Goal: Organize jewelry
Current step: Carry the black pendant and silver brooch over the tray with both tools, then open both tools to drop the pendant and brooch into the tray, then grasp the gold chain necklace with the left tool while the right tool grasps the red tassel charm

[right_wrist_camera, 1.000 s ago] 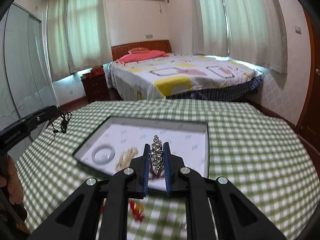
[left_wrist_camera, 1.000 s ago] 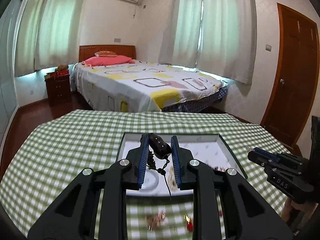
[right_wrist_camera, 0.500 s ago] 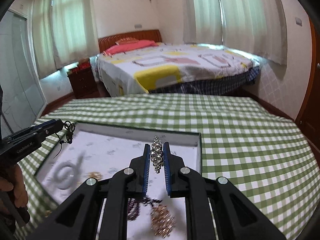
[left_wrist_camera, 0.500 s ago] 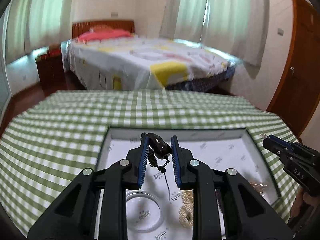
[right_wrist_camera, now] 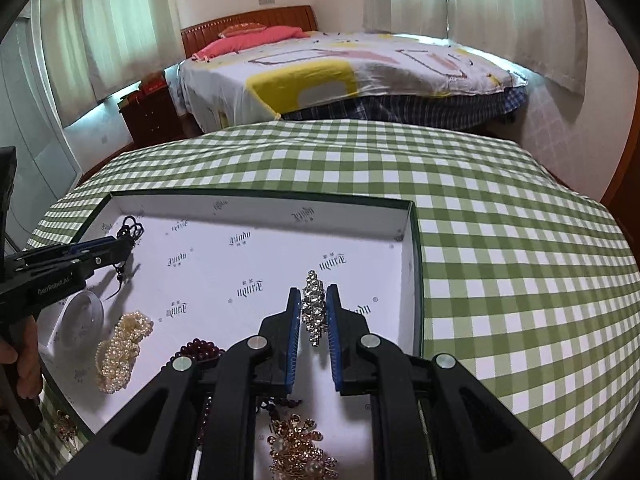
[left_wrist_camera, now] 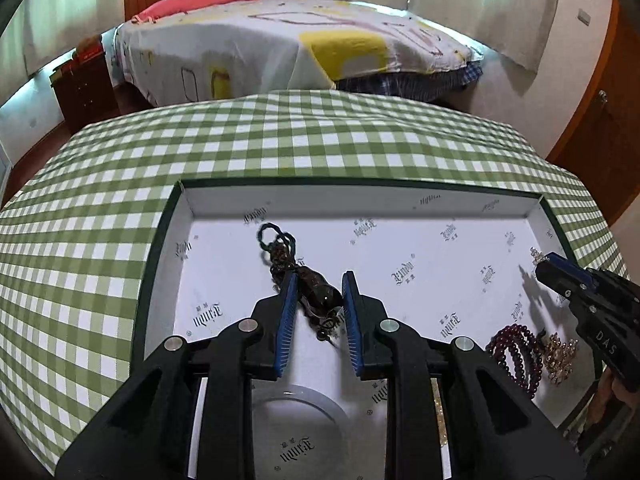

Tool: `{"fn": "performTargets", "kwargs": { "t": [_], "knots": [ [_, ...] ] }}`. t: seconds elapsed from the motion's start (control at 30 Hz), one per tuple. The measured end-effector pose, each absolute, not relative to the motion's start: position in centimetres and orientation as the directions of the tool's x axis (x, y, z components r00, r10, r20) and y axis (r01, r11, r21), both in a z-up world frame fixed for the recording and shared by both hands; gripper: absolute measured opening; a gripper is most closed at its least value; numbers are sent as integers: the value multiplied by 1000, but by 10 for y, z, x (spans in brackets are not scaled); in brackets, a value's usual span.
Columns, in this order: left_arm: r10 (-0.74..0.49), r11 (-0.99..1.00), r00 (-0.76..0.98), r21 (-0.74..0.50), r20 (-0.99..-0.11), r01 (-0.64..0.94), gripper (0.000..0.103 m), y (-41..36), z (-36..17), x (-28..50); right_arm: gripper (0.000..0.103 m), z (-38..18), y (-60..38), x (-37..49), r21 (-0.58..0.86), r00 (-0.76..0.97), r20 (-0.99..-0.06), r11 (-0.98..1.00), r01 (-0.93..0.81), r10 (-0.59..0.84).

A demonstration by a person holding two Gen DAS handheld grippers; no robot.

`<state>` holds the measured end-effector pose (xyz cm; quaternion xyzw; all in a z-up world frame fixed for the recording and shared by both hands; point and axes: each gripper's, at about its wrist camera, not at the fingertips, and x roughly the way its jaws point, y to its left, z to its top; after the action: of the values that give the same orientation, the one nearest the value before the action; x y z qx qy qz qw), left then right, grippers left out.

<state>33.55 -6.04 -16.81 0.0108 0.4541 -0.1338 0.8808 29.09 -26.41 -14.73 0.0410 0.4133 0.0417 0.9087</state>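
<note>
Resting on a green-and-white checked tablecloth, a shallow box with a white printed lining holds all the jewelry on show. Farthest left in the right wrist view, at about nine o'clock, the left gripper reaches in over the box; its blue-padded fingers stand parted around a dark pendant on a knotted cord, which lies on the lining, and whether either pad touches it I cannot tell, so this gripper reads as released rather than clenched. Just under it sits a clear bangle, and at about seven o'clock a heap of pearl strands lies beside it. Next to the right, dark red beads show partly from behind the right gripper's body, and at six o'clock a gold cluster piece lies near the bottom edge. At the centre of that view the right gripper has its blue fingers pressed close on either side of a rhinestone hair clip, grasping it upright over the lining, near the box's right wall. Beyond the table, at twelve o'clock, a bed with a patterned sheet fills the background.
</note>
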Motion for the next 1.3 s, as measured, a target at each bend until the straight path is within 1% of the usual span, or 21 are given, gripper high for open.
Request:
{"fn": "performTargets", "kwargs": {
  "t": [0.03, 0.1, 0.17, 0.2, 0.23, 0.27, 0.33, 0.4, 0.47, 0.53, 0.67, 0.77, 0.9, 1.17, 1.3],
  "knots": [
    [-226, 965, 551, -105, -803, 242, 23, -59, -168, 336, 14, -148, -263, 292, 103, 648, -754, 994, -42, 106],
    [-229, 964, 548, -110, -804, 242, 27, -58, -169, 337, 14, -150, -264, 293, 98, 639, -763, 994, -40, 101],
    [-225, 965, 546, -108, -807, 239, 30, -57, -169, 338, 18, -151, -263, 293, 99, 633, -767, 994, -40, 102],
    [-224, 966, 545, -108, -808, 236, 31, -57, -170, 339, 21, -152, -263, 293, 98, 631, -769, 994, -41, 102],
    [-224, 966, 544, -109, -809, 236, 35, -57, -169, 339, 25, -152, -263, 292, 98, 632, -768, 994, -40, 101],
    [-225, 966, 545, -110, -808, 235, 40, -58, -169, 340, 27, -152, -264, 292, 98, 633, -768, 994, -40, 101],
    [-225, 966, 552, -111, -803, 233, 43, -60, -167, 340, 33, -152, -265, 292, 100, 638, -764, 994, -40, 102],
    [-226, 966, 561, -110, -797, 233, 49, -60, -165, 337, 36, -150, -265, 290, 102, 651, -752, 994, -40, 103],
    [-222, 968, 582, -103, -782, 231, 56, -58, -161, 333, 36, -147, -266, 288, 106, 665, -740, 994, -40, 106],
    [-216, 969, 611, -92, -761, 227, 60, -55, -156, 326, 36, -144, -266, 285, 107, 679, -727, 994, -38, 104],
    [-214, 973, 683, -87, -699, 216, 61, -49, -139, 305, 37, -131, -267, 273, 111, 717, -690, 993, -35, 102],
    [-221, 973, 740, -95, -635, 209, 62, -41, -121, 283, 37, -120, -265, 261, 111, 743, -661, 993, -34, 99],
    [-216, 976, 784, -98, -582, 196, 62, -32, -103, 260, 37, -108, -262, 244, 106, 772, -629, 994, -34, 94],
    [-205, 978, 837, -79, -507, 191, 62, -23, -87, 214, 38, -94, -254, 202, 97, 807, -584, 995, -38, 87],
    [-190, 981, 843, -69, -503, 180, 62, -20, -90, 192, 38, -100, -245, 181, 95, 808, -581, 994, -55, 100]
  ]
}}
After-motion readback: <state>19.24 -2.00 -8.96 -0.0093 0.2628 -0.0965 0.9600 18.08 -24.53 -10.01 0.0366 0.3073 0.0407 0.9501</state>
